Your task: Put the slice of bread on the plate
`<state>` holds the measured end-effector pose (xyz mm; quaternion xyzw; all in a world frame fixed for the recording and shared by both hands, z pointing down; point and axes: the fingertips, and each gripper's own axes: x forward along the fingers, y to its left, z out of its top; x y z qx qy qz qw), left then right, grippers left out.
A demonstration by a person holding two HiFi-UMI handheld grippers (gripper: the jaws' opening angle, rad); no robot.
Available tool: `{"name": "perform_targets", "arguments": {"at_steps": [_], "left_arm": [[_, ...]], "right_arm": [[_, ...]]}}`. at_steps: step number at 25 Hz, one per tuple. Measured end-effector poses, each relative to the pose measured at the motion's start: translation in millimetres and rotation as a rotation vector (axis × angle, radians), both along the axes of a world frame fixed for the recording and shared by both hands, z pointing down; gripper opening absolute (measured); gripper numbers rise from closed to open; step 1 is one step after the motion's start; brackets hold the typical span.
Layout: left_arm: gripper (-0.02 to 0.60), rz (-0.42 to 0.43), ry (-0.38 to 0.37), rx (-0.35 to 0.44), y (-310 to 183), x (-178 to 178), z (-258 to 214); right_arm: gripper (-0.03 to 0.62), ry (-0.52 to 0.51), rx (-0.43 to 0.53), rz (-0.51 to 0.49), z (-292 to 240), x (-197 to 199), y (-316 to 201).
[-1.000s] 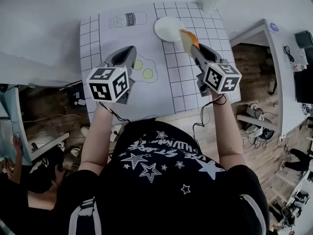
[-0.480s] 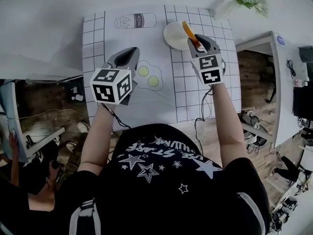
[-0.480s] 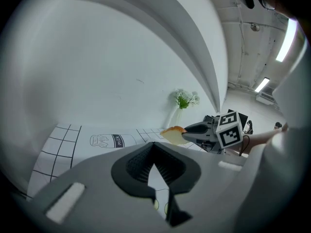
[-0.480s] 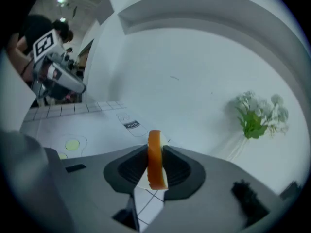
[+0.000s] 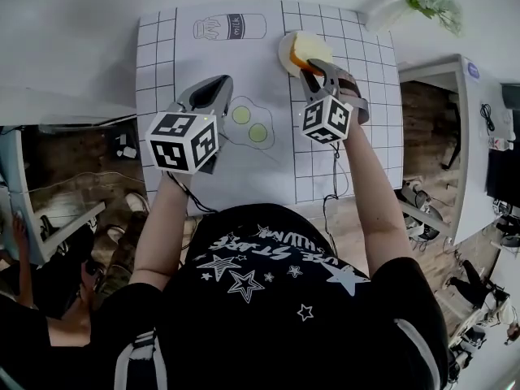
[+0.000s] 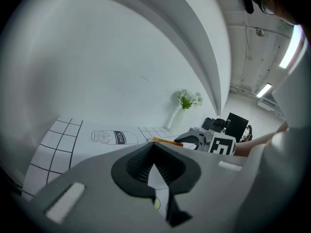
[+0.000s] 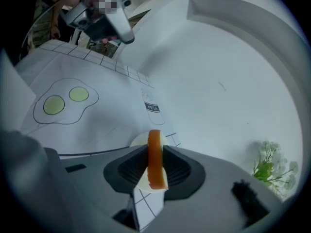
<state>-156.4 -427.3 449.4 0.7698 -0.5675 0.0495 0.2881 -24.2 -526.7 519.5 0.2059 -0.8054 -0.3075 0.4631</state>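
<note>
Nearest, the left tool (image 5: 216, 85) is held over the mat (image 5: 244, 169) with jaws together and nothing between them; farther off, the bread (image 5: 308, 47) is pinched in the right tool (image 5: 315, 66) over the plate (image 5: 284, 55) near the mat's far edge.

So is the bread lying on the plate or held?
Held: the right gripper is shut on the bread, above the plate; whether they touch, cannot tell.

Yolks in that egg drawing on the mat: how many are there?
2. Both lie side by side inside the egg outline on the mat: one yolk at upper left, the other at lower right in the head view. None seems hidden.
</note>
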Motion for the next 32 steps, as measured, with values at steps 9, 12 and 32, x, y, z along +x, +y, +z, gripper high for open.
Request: {"name": "perform_targets", "arguments": {"at_steps": [9, 12, 32], "left_arm": [[0.009, 0.001, 0.018, -0.017, 5, 2, 6], [0.009, -0.006, 0.018, -0.02, 10, 1, 7], [0.009, -0.049, 0.001, 0.024, 62, 19, -19]], "right_arm": [[0.118, 0.014, -0.048, -0.01, 32, 4, 11], [0.127, 0.006, -0.078, -0.008, 38, 4, 14], [0.146, -0.358, -0.161, 0.16, -29, 37, 49]]}}
